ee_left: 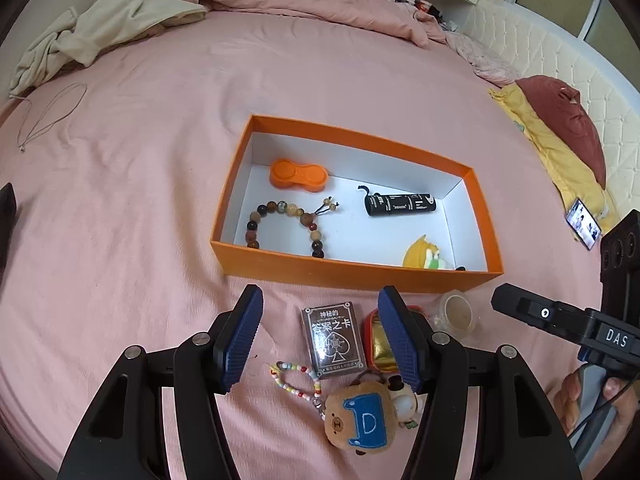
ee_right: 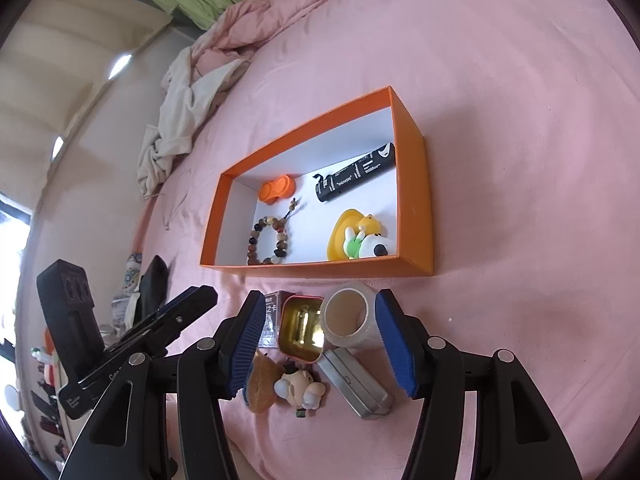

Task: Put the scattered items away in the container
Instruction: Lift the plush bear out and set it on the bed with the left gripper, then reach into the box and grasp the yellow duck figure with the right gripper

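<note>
A: Where do the loose things lie, measured from the jaws?

B: All of them sit on the pink bed, just in front of the near wall of the orange box. The left gripper hangs over the card deck, jaws wide apart and holding nothing. The deck lies between the blue pads, its long axis running away from the camera toward the box, so the jaws would close across its short width.

A: And the right one?

B: The right gripper is also spread, empty. Between its pads lie the red tin, open with a gold inside, and the tape roll, which touches or nearly touches the right pad. A grey metal case lies nearer the camera, slanted across the gap.

A: So who takes what?

B: By this view the left is nearer the deck, the bead strap and the bear plush; the right is nearer the tape, tin and case. A small figurine lies between the two sets.

A: What is in the box already?

B: An orange case, a bead bracelet, a black tube lying lengthwise, and a yellow toy in the near right corner. White floor is free between them.
</note>
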Available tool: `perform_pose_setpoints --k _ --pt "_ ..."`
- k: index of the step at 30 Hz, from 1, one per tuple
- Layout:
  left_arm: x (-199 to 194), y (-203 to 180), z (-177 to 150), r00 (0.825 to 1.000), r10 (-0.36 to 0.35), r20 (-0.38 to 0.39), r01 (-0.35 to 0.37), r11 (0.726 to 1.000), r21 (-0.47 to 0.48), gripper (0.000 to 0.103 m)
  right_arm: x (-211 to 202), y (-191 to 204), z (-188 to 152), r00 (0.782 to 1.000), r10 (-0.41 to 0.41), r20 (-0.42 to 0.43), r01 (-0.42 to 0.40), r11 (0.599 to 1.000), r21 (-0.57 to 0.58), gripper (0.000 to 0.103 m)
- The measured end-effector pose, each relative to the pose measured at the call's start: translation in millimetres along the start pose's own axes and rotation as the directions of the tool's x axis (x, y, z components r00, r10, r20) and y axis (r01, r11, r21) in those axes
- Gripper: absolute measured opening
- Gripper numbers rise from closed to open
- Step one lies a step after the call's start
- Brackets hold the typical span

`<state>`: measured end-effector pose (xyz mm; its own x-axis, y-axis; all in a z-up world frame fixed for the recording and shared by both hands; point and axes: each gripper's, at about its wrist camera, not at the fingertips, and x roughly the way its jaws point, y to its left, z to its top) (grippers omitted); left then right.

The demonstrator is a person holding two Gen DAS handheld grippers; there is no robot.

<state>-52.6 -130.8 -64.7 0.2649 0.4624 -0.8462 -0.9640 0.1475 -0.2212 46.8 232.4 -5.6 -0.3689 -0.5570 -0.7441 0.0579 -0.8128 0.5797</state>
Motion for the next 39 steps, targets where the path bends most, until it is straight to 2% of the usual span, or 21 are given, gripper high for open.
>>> perform_pose_setpoints --k 9,15,19,21,23,25,26,28,29,30,31,32,33,35,37,38,39 --pt "-5.6 13.3 4.5 0.998 -0.035 0.042 0.037 0.998 -0.047 0.061 -4.3 13.4 -2.8 0.998 -0.043 0.041 0.047 0.995 -0.087 0.057" --pt "-1.5 17.5 7.7 0.998 -0.046 0.047 0.049 0.996 -0.073 0.061 -15.1 21.7 2.1 0.996 -0.029 0.080 0.040 0.989 -0.143 0.057" --pt "0.3 22.3 10.1 0.996 -0.081 0.046 0.086 0.991 -0.102 0.061 -16.4 33.7 28.4 0.997 -0.045 0.058 0.056 0.975 -0.213 0.057" --pt "-0.4 25.3 10.1 0.994 -0.101 0.049 0.106 0.988 -0.116 0.061 -13.7 42.1 51.8 0.999 -0.039 0.019 0.042 0.974 -0.224 0.057" --pt "-0.9 27.6 10.5 0.992 -0.111 0.054 0.117 0.985 -0.128 0.061 -0.5 50.9 72.6 0.996 -0.075 -0.055 0.061 0.973 -0.223 0.057" --pt "0.0 29.9 10.9 0.992 -0.116 0.052 0.123 0.982 -0.142 0.061 26.6 59.5 87.7 0.969 -0.169 -0.180 0.120 0.960 -0.254 0.057" --pt "0.8 30.8 10.9 0.991 -0.122 0.050 0.128 0.980 -0.149 0.061 47.0 63.5 93.3 0.936 -0.237 -0.262 0.159 0.944 -0.288 0.057" --pt "3.5 33.2 11.1 0.990 -0.137 0.038 0.142 0.976 -0.167 0.061 74.2 66.9 96.4 0.883 -0.319 -0.345 0.199 0.919 -0.341 0.057" --pt "4.4 34.0 10.9 0.989 -0.145 0.034 0.149 0.974 -0.173 0.061 93.2 66.5 96.3 0.834 -0.372 -0.407 0.219 0.901 -0.374 0.057" --pt "5.0 34.7 10.7 0.988 -0.153 0.031 0.156 0.971 -0.179 0.061 104.8 63.2 94.2 0.801 -0.403 -0.443 0.235 0.892 -0.386 0.057" --pt "5.1 34.6 10.6 0.987 -0.156 0.031 0.159 0.970 -0.182 0.061 118.7 58.9 92.9 0.757 -0.443 -0.481 0.260 0.879 -0.400 0.057" --pt "4.9 34.8 10.6 0.987 -0.159 0.032 0.162 0.970 -0.183 0.061 128.1 52.7 91.1 0.727 -0.471 -0.500 0.281 0.868 -0.409 0.057" --pt "4.8 34.8 10.8 0.986 -0.162 0.034 0.166 0.969 -0.184 0.061 135.9 48.5 90.3 0.707 -0.499 -0.501 0.306 0.855 -0.419 0.056" --pt "5.2 34.0 11.0 0.985 -0.172 0.032 0.175 0.968 -0.182 0.061 148.2 46.4 86.6 0.680 -0.547 -0.488 0.336 0.824 -0.456 0.056" --pt "6.5 33.3 10.9 0.984 -0.176 0.025 0.177 0.968 -0.179 0.061 156.2 50.9 82.4 0.668 -0.580 -0.465 0.351 0.798 -0.490 0.051" --pt "7.0 33.0 10.9 0.984 -0.175 0.022 0.176 0.968 -0.178 0.061 162.3 52.5 78.1 0.637 -0.627 -0.448 0.377 0.761 -0.527 0.048" --pt "7.4 32.6 11.1 0.984 -0.176 0.019 0.176 0.968 -0.176 0.061 165.9 53.1 75.5 0.619 -0.651 -0.439 0.389 0.740 -0.550 0.046"
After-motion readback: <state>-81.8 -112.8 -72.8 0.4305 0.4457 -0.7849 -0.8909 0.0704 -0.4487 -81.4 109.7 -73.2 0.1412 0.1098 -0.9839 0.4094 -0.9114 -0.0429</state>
